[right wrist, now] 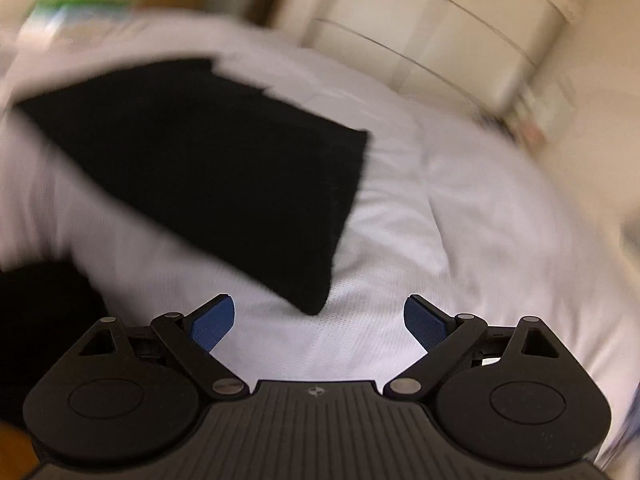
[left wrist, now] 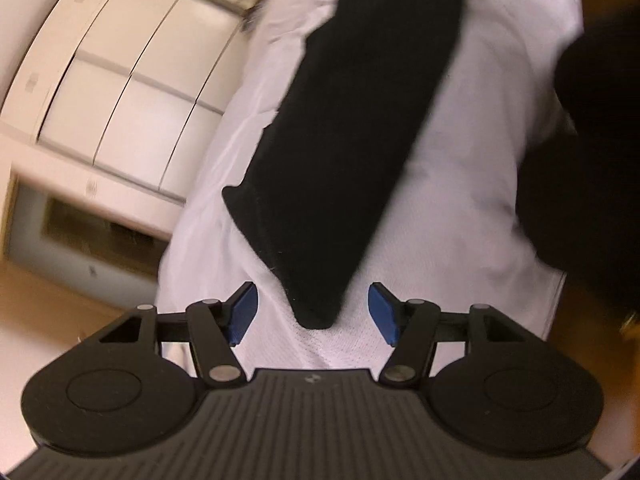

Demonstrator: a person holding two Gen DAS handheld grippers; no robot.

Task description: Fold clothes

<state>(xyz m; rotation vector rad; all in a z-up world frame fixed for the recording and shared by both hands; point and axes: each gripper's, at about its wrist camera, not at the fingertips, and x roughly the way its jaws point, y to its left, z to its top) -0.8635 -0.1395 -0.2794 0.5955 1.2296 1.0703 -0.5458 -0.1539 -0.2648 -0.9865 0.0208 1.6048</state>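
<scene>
Currently we see a folded black garment [left wrist: 340, 152] flat on the white sheet [left wrist: 472, 184]. Left gripper [left wrist: 313, 312] and right gripper [right wrist: 319, 322] both gape wide, holding nothing, near its corner.

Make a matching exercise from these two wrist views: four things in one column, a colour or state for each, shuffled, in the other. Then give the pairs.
Things:
1. folded garment
2. bed sheet
3. left gripper
4. drawer unit

States:
A. cream, beside the bed
B. black, lying flat
C. white, under the garment
D. open, holding nothing

Pairs: 1-B, 2-C, 3-D, 4-A
</scene>
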